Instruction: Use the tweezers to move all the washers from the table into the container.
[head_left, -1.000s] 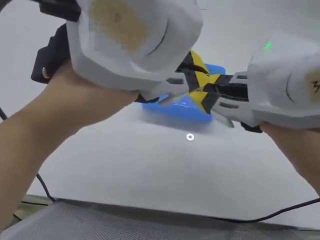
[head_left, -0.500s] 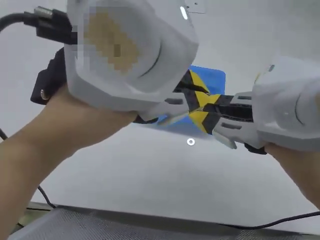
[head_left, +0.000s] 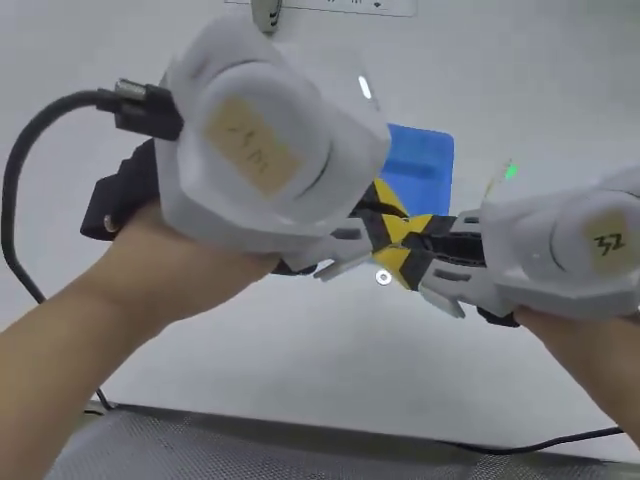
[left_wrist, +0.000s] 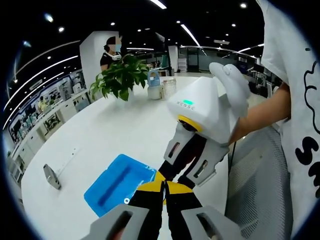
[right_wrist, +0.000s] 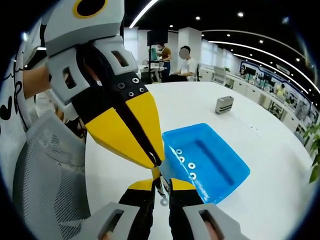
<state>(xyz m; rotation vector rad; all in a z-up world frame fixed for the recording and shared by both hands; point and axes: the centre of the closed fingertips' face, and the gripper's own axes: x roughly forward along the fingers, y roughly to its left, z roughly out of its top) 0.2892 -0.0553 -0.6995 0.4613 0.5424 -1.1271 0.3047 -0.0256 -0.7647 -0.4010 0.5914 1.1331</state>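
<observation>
I find the left gripper jaws pressed together. The right gripper jaws are near-closed; on what, I cannot tell. One washer lies on the table at head-view centre, below the blue container.

Head view looks steeply down, close above left claw and right claw. Each claw view faces the other claw; all share the white desk and shallow blue plastic container.
</observation>
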